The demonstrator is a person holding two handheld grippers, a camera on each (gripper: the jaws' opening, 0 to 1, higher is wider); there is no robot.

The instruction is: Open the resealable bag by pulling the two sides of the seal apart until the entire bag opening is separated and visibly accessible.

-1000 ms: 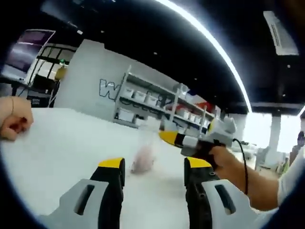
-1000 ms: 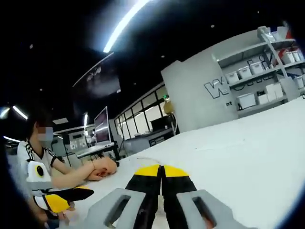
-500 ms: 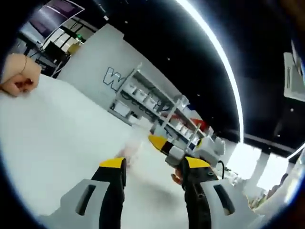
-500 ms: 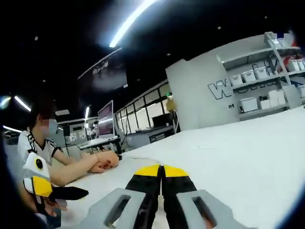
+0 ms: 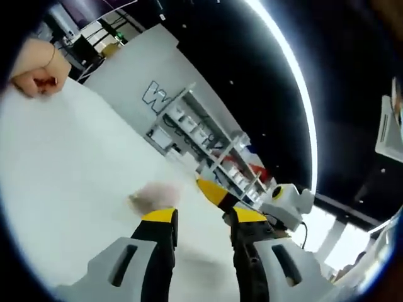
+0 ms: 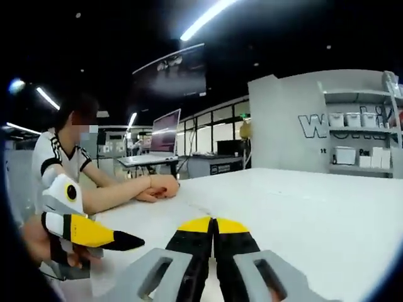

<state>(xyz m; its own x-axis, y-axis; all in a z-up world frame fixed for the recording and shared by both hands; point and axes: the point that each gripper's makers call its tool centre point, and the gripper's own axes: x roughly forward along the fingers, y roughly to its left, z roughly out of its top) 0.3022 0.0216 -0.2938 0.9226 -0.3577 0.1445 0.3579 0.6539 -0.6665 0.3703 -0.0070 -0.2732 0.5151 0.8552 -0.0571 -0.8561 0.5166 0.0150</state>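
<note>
The jaws of the left gripper (image 5: 200,220) stand apart with nothing between them, while the jaws of the right gripper (image 6: 214,226) are pressed tip to tip, and whether any film is caught between them I cannot tell. One resealable bag (image 5: 154,195) shows in the left gripper view (blurred, pale and pinkish), lying on the white counter (image 5: 69,170) just beyond the left jaw's yellow tip and left of the gap. Farther off, one seated person (image 6: 66,163) rests clasped hands (image 6: 157,187) on the counter, and one set of shelves (image 5: 208,148) with white bins stands against the far wall.
</note>
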